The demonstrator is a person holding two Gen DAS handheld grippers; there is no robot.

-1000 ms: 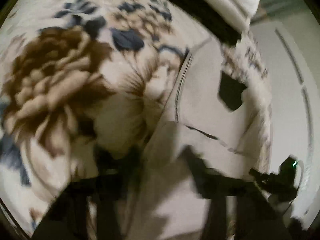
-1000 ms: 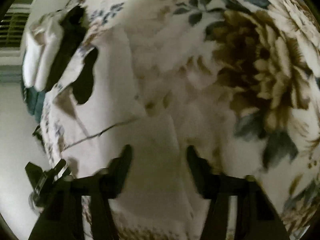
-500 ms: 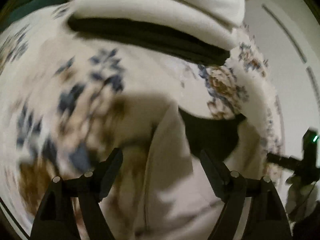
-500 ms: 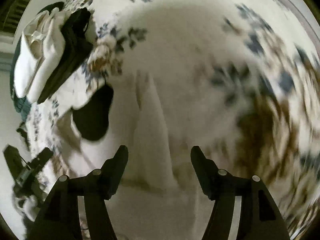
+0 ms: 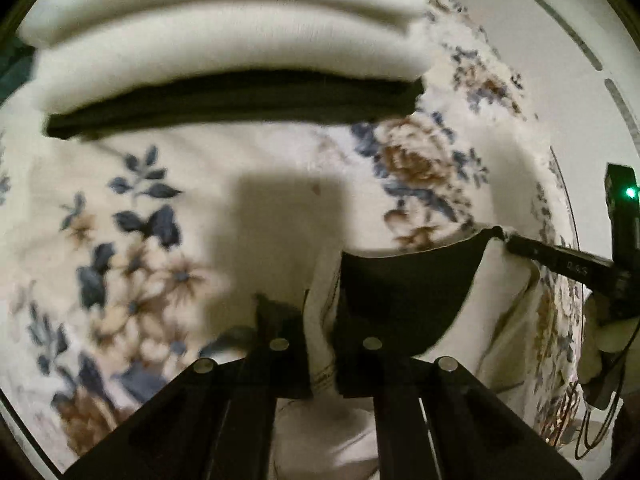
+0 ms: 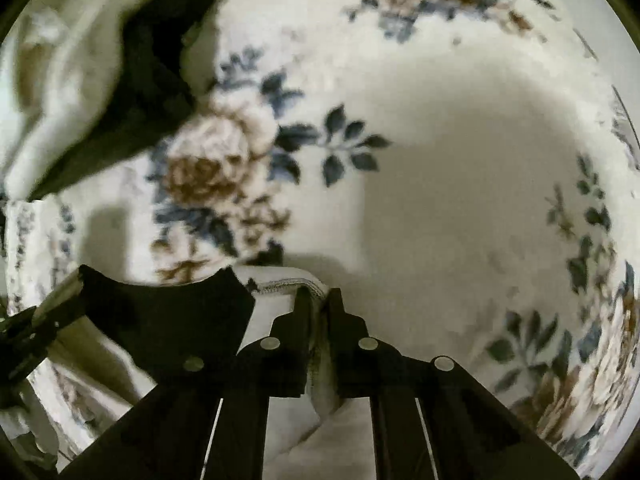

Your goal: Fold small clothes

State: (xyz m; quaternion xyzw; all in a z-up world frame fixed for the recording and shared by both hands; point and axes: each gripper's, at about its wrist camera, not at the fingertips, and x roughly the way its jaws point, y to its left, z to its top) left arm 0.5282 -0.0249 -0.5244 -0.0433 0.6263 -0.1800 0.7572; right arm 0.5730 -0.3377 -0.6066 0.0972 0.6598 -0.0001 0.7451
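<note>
both tools are pinching the same white garment (image 5: 500, 312) along one edge. left tool (image 5: 322, 344) is pressed together on a bunched bit of the white cloth, with the dark neck opening (image 5: 404, 288) just to its right. right tool (image 6: 318, 320) is pressed together on the stitched hem or corner (image 6: 288, 285) of the same garment; its tip also shows in the left view (image 5: 560, 262), gripping the far end of the edge.

the garment sits low in both views, right at the tools, over a floral blanket (image 5: 132, 240). surface looks like a bed or padded top, can't tell which. cannot tell if the cloth is lifted off it or dragging.

at the back of the blanket is a stack of folded clothes (image 5: 224, 40), white pieces on top of a dark one (image 5: 240, 98).

step in hand looks like carrying one edge of the garment over to make a fold, both corners held. next move probably needs both tools travelling together at the same height so the edge stays straight, then laying it on the rest of the cloth and letting go. risk: the bunched left grip could leave a crooked crease.

writing: small pale characters on the right tool's finger in the left view, too blurred to read. no brands seen.
</note>
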